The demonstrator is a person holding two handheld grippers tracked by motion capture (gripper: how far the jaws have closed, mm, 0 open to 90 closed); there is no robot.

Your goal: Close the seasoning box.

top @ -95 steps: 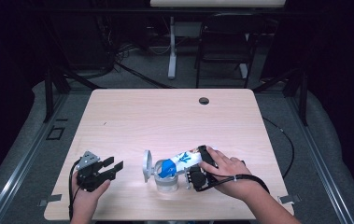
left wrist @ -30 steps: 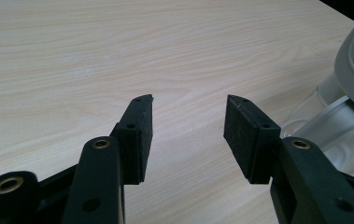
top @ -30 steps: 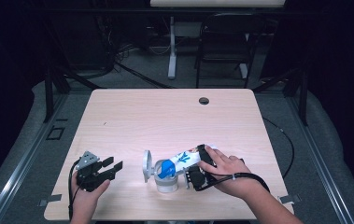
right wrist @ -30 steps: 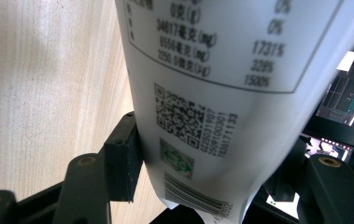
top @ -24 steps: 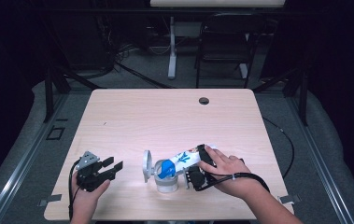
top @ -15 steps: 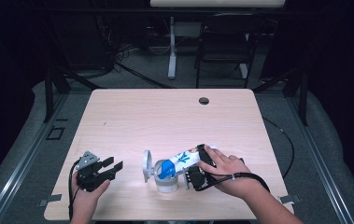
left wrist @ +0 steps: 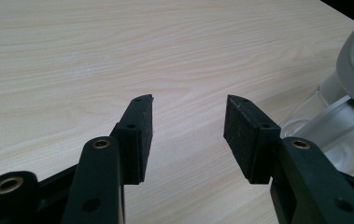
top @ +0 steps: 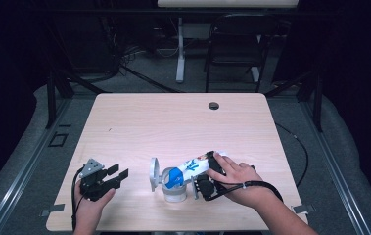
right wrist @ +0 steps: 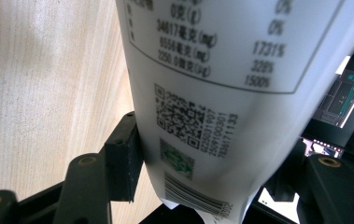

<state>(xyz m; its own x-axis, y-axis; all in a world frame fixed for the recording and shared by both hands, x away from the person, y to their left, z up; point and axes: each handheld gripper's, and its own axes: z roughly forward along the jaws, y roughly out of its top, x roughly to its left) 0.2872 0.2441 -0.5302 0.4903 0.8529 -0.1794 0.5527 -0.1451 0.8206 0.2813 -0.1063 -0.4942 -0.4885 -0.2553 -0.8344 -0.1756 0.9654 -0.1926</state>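
Observation:
A white pouch with blue print is held tilted, its blue end over a clear container near the table's front edge. The container's grey lid stands swung open at its left. My right gripper is shut on the pouch's back end. In the right gripper view the pouch, with its printed codes, sits between the jaws of that gripper, and the left pad presses its side. My left gripper rests to the left, open and holding nothing; the container lies just beyond its right jaw.
The light wooden table has a dark cable hole near its far edge. A chair and a desk leg stand on the floor beyond. Metal rails run along both sides of the table.

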